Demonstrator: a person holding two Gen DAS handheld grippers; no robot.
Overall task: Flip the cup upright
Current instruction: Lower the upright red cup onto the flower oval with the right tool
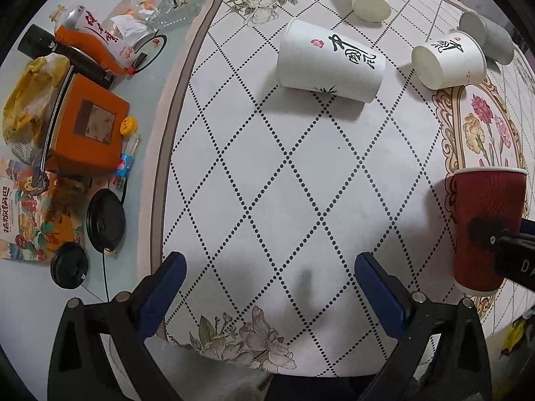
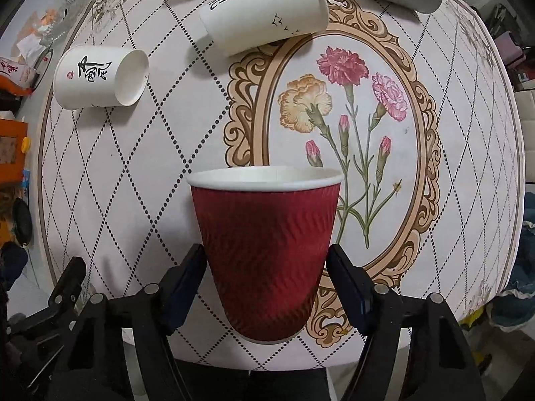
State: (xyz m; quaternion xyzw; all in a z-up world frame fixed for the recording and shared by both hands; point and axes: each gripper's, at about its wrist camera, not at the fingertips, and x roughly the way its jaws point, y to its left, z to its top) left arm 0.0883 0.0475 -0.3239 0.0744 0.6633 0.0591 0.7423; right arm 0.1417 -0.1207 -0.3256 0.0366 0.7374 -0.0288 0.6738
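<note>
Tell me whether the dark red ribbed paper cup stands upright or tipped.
Upright: the dark red ribbed paper cup has its white rim on top and narrow base down, between the right gripper's jaws.

I logged a dark red cup (image 2: 267, 254) with a ribbed wave texture and white rim. The desk (image 1: 301, 173) cloth was white with black dotted diamonds and pink and yellow carnations. White cups (image 1: 329, 61) carried black calligraphy. The fingers (image 1: 164, 287) had blue pads.

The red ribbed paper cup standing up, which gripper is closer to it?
Right. The right gripper has the red ribbed paper cup between its fingers, which sit at its sides. The left gripper is open, off to the cup's left over the diamond-patterned tablecloth.
</note>
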